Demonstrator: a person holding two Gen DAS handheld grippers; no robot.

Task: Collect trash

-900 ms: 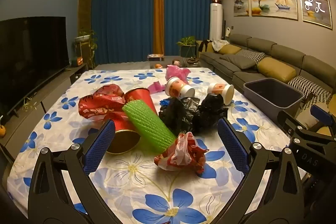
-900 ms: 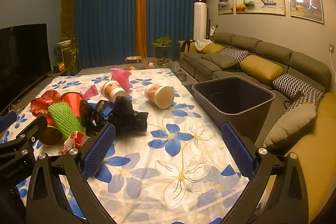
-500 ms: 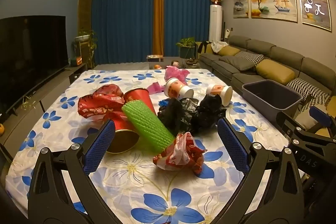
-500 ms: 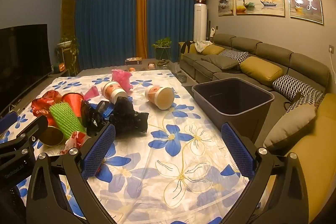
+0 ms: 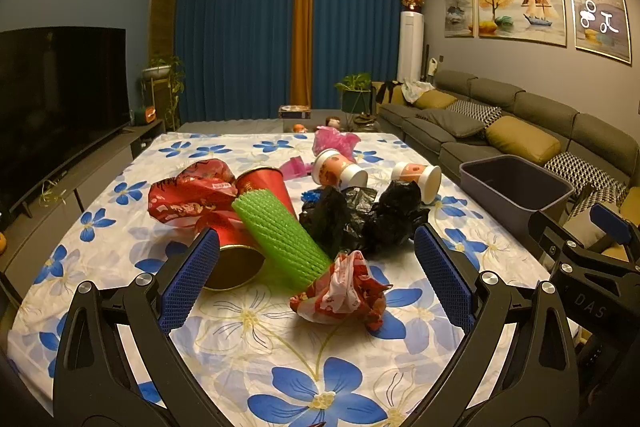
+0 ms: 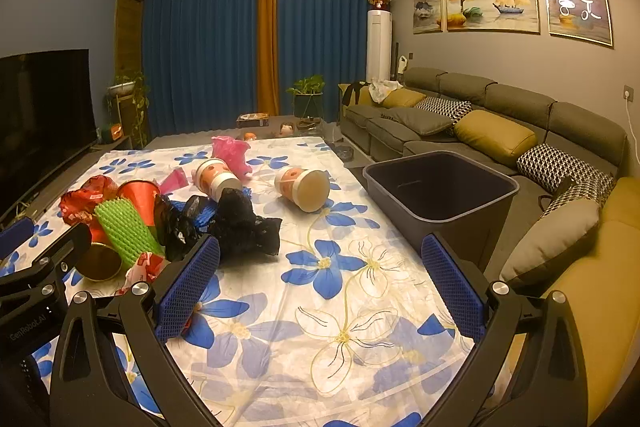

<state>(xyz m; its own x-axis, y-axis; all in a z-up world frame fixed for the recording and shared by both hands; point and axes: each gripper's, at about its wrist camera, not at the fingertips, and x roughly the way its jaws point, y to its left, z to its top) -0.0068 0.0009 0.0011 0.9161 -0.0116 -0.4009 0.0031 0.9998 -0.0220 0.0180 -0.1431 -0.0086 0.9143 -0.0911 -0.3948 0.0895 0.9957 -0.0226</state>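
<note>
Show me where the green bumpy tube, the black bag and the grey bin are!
green bumpy tube (image 5: 280,237), left wrist view, middle of its netted side.
black bag (image 6: 244,223), right wrist view, crumpled middle.
grey bin (image 6: 460,215), right wrist view, near outer wall.

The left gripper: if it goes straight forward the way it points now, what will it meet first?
Most likely the crumpled red-and-white wrapper, lying nearest between the open left gripper jaws. The green foam net sleeve is just behind it. Depth is hard to judge through the fisheye.
</note>
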